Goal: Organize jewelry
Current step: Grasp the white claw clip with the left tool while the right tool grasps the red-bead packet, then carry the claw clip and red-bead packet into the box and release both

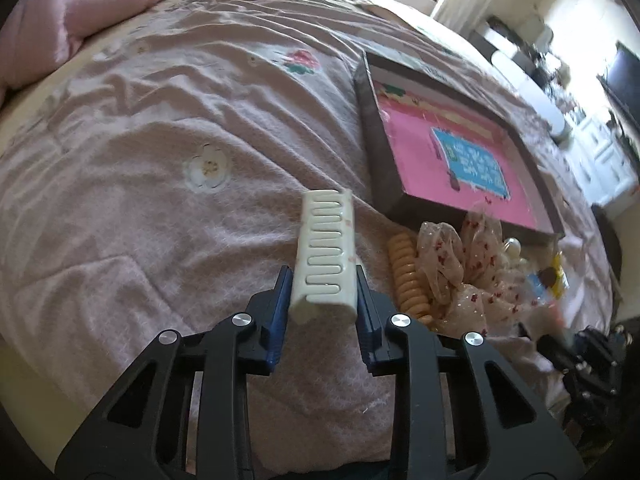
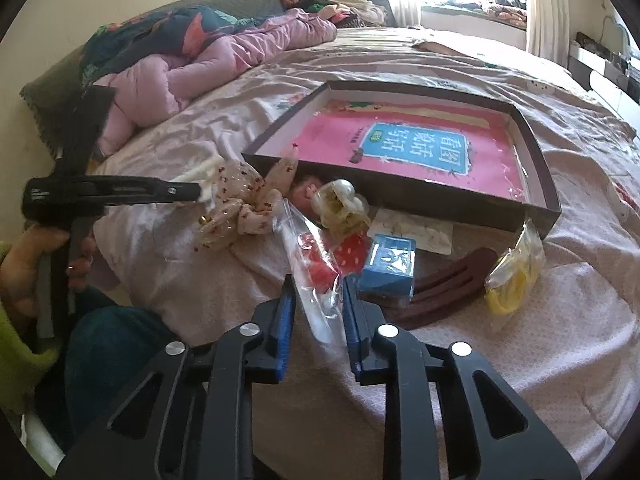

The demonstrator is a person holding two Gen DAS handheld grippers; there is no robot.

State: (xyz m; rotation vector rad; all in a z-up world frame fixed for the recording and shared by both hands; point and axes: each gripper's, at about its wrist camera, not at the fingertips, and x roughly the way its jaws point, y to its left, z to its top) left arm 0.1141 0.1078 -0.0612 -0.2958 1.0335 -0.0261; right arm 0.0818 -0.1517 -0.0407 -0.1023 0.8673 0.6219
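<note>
Left wrist view is showing the left tool point(image 1: 323, 280) angling down over the bed point(image 1: 140, 152), pinching a cream hair clip point(image 1: 326, 256) by its near end. The right tool point(image 2: 318, 300) is tilting down too, pinching a clear packet point(image 2: 310, 264) beside the open box point(image 2: 400, 196), and a hand point(image 2: 36, 268) is gripping the left handle.

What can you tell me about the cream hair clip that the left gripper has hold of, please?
The cream hair clip is a long, glossy, plastic-looking bar with interlocking comb teeth that meet in a wavy line along its face. It is closed. The left gripper has its blue jaws shut on the near end, so the clip points away over the pink bedspread, seemingly lifted off it.
</note>
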